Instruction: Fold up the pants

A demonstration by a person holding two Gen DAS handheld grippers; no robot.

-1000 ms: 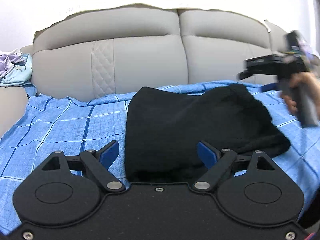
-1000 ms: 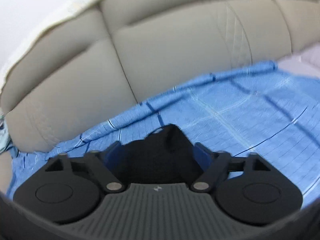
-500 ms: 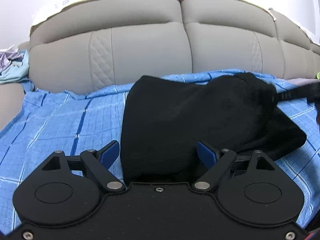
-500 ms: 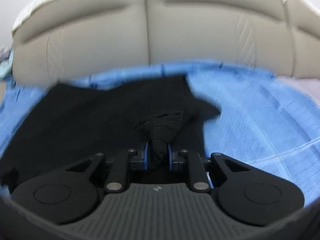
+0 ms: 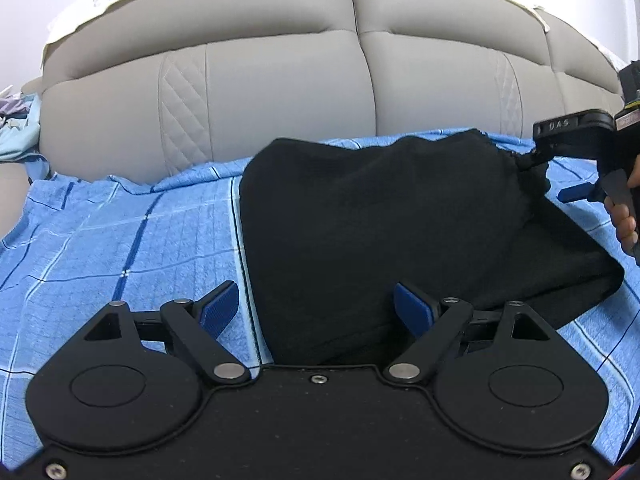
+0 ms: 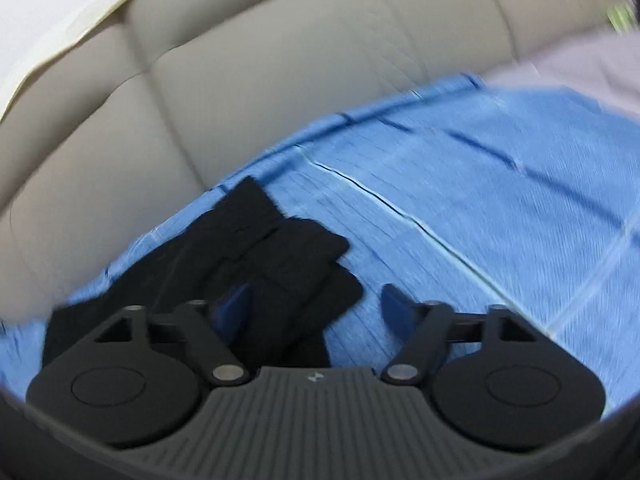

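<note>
- The black pants lie bunched in a heap on a blue checked sheet, which covers the seat of a grey sofa.
- The left gripper sits low over the near edge of the pants. Its jaws stand wide apart — the blue pads do not press on anything, though the cloth lies between them.
- The right gripper has just been opening its jaws. They are wide now, and nothing is pinched in them. One corner of the pants lies loose by the left pad; the sheet shows under the right pad.
- From the left wrist camera, the right gripper shows at the far right edge of the pants, with a hand around its handle.
- The picture from the right wrist camera is blurred.
- A small pile of other clothes sits at the far left end of the sofa.
</note>
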